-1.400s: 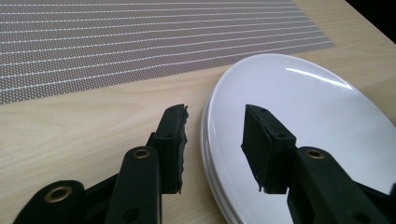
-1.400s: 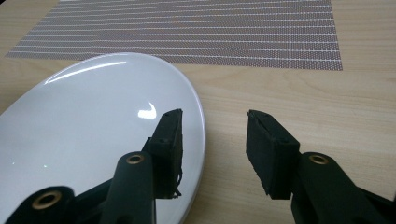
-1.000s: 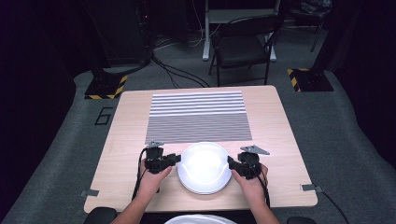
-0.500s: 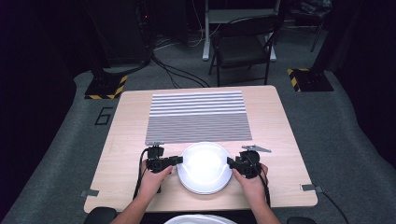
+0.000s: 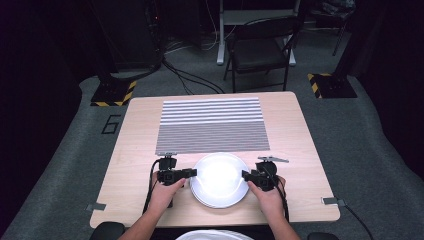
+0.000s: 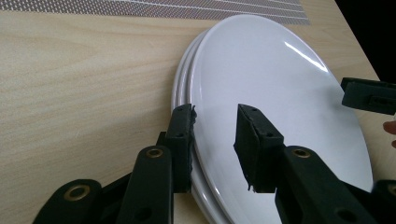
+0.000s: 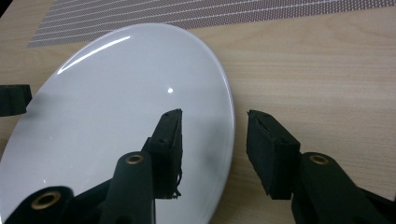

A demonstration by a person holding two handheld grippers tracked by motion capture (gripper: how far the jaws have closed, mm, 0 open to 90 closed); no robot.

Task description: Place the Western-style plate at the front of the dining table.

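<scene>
Unmarked white plates (image 5: 219, 179), left gripper (image 6: 215, 135) jaws apart astride rim, right gripper (image 7: 215, 140) likewise

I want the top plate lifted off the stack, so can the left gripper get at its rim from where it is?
Probably yes. The left gripper stands open astride the left rim of the top plate, one jaw over it, the other beside the stack, nothing between.
</scene>
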